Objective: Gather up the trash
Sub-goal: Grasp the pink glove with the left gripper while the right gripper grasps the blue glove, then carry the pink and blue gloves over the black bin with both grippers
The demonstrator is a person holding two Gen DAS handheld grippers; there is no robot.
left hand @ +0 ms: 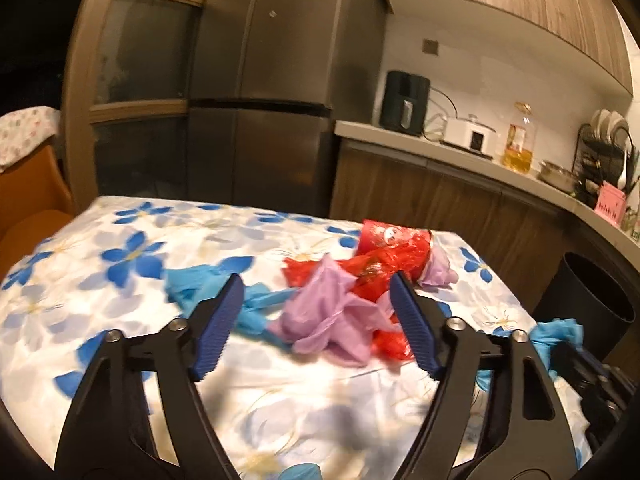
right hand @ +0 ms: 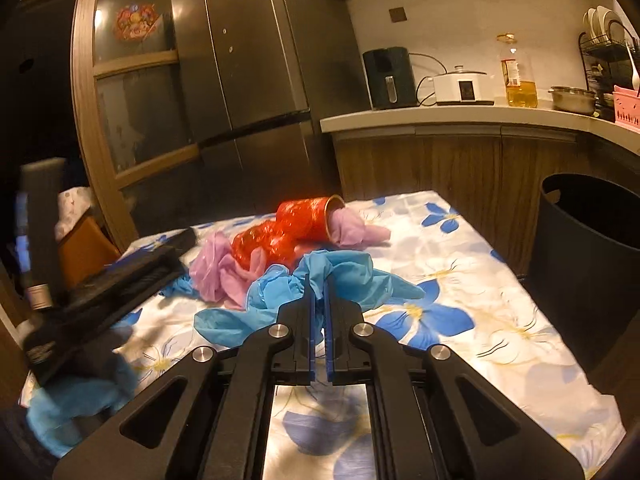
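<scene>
floral table [right hand: 500,320], red cup [right hand: 308,218] stuffed with purple bag [right hand: 352,230]; right claw [right hand: 320,292] clamped on blue glove [right hand: 340,268], left claw [left hand: 316,320] apart

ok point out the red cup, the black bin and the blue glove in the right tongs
red cup [right hand: 308,216], right wrist view, on its side wall
black bin [right hand: 580,264], right wrist view, on its outer wall
blue glove [right hand: 348,268], right wrist view, on the bunched part beyond the tips
</scene>
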